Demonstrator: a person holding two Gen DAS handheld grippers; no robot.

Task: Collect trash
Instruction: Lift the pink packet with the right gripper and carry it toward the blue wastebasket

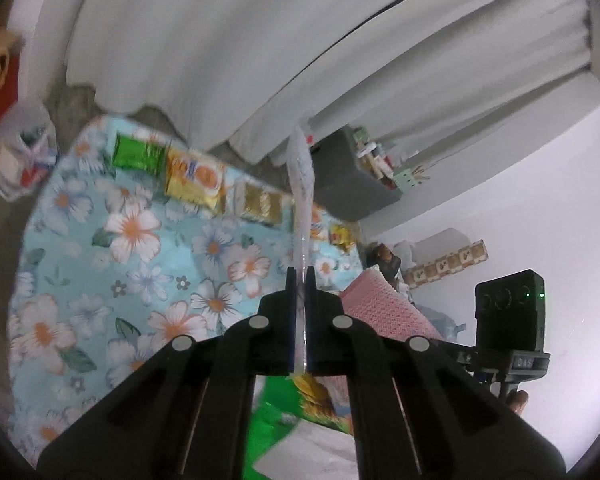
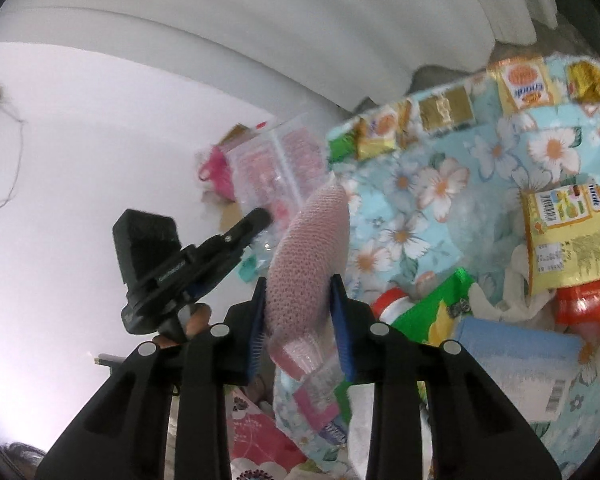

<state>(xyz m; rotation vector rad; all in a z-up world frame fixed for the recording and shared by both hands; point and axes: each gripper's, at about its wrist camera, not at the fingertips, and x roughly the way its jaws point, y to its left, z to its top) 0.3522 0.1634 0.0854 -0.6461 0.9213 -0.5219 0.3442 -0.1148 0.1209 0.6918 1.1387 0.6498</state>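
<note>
left wrist view: the left gripper (image 1: 299, 276) reaches up from the bottom edge, its black jaws pressed together on a thin clear plastic wrapper (image 1: 301, 184) that stands edge-on toward twelve o'clock. beyond it lies a pale blue cloth with white and orange flowers (image 1: 140, 248). along the cloth's far edge, from ten toward one o'clock, sits a row of wrappers: a green foil packet (image 1: 139, 154), a yellow and orange packet (image 1: 196, 178) and a gold foil packet (image 1: 260, 202); their print is too blurred to read. white curtains (image 1: 260, 40) fill the top. at four o'clock the other gripper's camera housing shows a green light, with a fingertip below it. right wrist view: the right gripper (image 2: 299, 284) has its blue pads clamped on a pink foam net sleeve (image 2: 312, 248), which bulges up between them toward twelve o'clock, with clear plastic at its lower end. the left gripper appears at nine o'clock, black, with faint lettering on its side that cannot be made out. at two to three o'clock, on the same flowered cloth, lies a yellow packet with a barcode (image 2: 568, 236) and small print too soft to read. near one o'clock an orange and yellow packet (image 2: 526, 84) carries upside-down blue lettering, not legible. at four o'clock lies a light blue box with a barcode label (image 2: 516, 360).
</note>
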